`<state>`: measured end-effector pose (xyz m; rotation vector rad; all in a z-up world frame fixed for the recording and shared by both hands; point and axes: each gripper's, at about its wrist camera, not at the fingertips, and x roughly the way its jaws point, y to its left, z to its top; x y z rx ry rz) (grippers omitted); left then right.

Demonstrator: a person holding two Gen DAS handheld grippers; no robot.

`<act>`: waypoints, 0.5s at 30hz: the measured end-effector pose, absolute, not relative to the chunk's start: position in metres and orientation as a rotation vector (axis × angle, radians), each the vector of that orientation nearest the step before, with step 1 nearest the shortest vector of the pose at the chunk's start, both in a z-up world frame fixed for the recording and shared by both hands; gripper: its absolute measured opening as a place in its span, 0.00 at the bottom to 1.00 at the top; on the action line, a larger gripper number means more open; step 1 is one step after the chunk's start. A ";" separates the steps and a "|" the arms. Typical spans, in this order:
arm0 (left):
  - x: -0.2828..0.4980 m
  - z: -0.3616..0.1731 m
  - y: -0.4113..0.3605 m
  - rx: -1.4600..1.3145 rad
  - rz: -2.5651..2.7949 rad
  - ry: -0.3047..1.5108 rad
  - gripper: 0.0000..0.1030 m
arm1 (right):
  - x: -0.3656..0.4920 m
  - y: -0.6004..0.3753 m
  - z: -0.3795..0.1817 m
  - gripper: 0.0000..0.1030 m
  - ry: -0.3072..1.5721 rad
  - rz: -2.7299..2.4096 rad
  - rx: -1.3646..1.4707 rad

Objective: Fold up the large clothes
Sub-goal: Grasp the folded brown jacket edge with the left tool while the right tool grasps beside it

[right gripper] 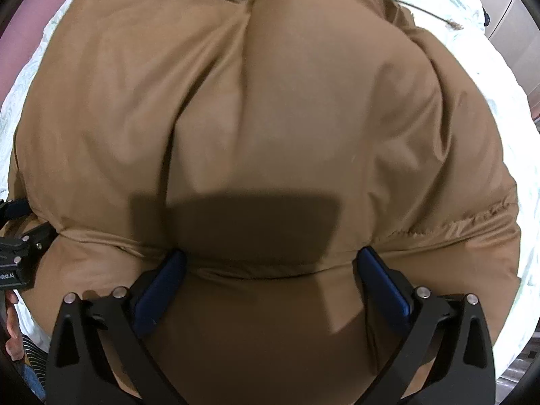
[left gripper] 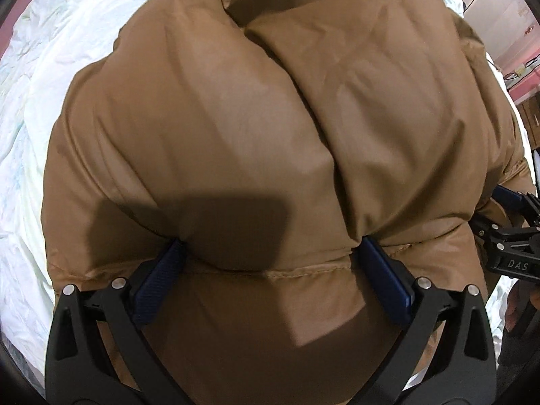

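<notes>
A puffy brown jacket (left gripper: 236,128) lies bunched on a bed and fills both views (right gripper: 270,118). My left gripper (left gripper: 272,244) is open wide, its blue fingertips (left gripper: 371,253) pressed down into the padding along a stitched seam (left gripper: 287,271), with a bulge of fabric between them. My right gripper (right gripper: 272,254) stands open the same way, its blue pads (right gripper: 172,266) sunk into the jacket beside a seam. The two grippers are side by side: the right gripper (left gripper: 513,236) shows at the right edge of the left wrist view, and the left gripper (right gripper: 17,246) at the left edge of the right wrist view.
A crumpled white bedsheet (left gripper: 40,84) surrounds the jacket (right gripper: 506,77). A pink wall (left gripper: 516,50) and furniture stand beyond the bed. A person's hand (right gripper: 11,324) holds the left gripper's handle. A thin brown drawstring (right gripper: 435,17) trails onto the sheet.
</notes>
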<state>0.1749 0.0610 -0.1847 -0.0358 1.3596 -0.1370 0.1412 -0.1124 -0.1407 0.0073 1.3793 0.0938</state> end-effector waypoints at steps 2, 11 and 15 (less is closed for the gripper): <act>0.176 -0.186 0.062 -0.030 -0.133 1.360 0.97 | 0.149 -0.115 -0.142 0.99 1.384 0.095 0.008; 0.182 -0.196 0.065 -0.001 -0.126 1.381 0.97 | 0.148 -0.113 -0.141 0.99 1.387 0.089 0.004; 0.188 -0.199 0.063 0.006 -0.126 1.385 0.97 | 0.145 -0.109 -0.143 0.99 1.390 0.086 0.002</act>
